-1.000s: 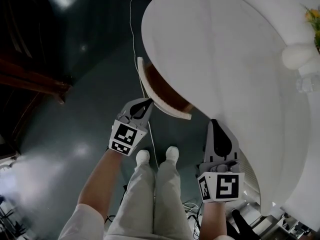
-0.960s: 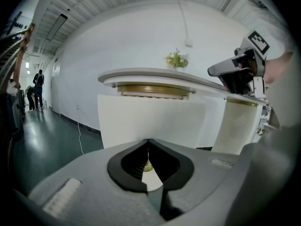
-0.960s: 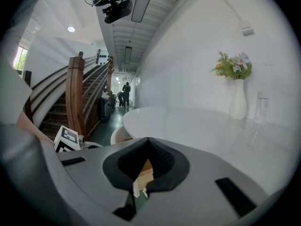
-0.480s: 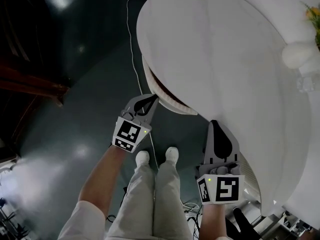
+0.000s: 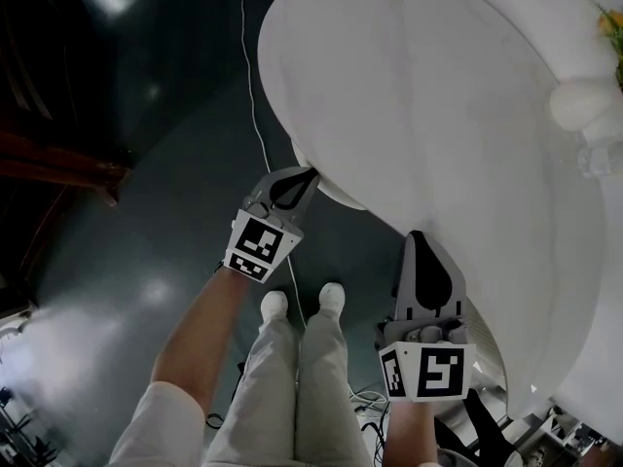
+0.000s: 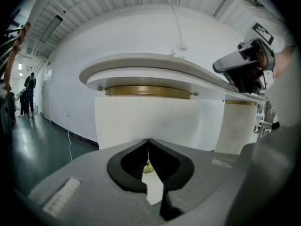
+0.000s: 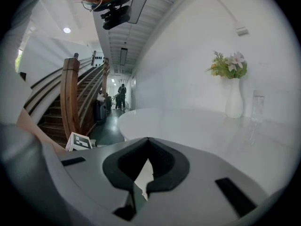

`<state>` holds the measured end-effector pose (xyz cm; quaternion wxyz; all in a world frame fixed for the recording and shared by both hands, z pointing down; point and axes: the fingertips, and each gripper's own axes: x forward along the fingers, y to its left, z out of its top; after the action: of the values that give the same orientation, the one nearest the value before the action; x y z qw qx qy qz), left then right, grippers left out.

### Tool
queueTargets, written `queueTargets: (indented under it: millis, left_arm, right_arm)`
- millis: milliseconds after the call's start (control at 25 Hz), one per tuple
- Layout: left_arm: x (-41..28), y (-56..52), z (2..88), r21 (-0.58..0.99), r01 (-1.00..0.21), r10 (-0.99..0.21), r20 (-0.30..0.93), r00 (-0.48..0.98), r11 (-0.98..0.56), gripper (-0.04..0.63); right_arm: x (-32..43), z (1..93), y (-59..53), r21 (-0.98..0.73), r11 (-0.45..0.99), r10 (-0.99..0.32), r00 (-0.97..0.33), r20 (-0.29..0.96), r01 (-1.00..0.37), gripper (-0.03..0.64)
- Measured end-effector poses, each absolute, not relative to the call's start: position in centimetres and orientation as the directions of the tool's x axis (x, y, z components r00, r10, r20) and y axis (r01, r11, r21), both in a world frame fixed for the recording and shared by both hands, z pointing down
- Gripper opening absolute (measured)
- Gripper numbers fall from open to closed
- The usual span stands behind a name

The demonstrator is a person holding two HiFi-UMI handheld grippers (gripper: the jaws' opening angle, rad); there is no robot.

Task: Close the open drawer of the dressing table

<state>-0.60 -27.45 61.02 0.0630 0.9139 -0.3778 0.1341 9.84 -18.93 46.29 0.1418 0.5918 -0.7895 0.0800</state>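
Note:
The white dressing table (image 5: 419, 95) fills the upper right of the head view. Its drawer (image 5: 338, 195) is almost fully in, with only a narrow curved white front showing under the tabletop edge. My left gripper (image 5: 311, 173) is shut, its tips pressed against that front. In the left gripper view the drawer front (image 6: 136, 121) stands just beyond the shut left gripper (image 6: 148, 142), and a small gold knob (image 6: 147, 166) shows behind the jaws. My right gripper (image 5: 417, 235) hovers shut at the table's near edge, holding nothing; in its own view the shut right gripper (image 7: 148, 140) points over the tabletop (image 7: 197, 124).
A white vase of flowers (image 7: 233, 98) and a clear glass (image 7: 257, 106) stand at the table's far side. A white cable (image 5: 255, 86) runs along the dark floor. A wooden staircase (image 7: 70, 102) rises at the left. My legs and white shoes (image 5: 302, 305) are below the drawer.
The drawer has slid in under the tabletop, from well open to nearly flush. My left gripper moved forward with it, against its front. The right gripper stayed put.

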Motion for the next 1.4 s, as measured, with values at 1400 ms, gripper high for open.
queueTargets:
  millis: [1400]
  left_arm:
    - [3.2, -31.4, 61.6, 0.033, -0.710, -0.684, 0.243, 0.688, -0.703, 0.015]
  right_arm:
    - [10.0, 47.2, -18.1, 0.042, 0.308, -0.900, -0.276, 0.338, -0.950, -0.003]
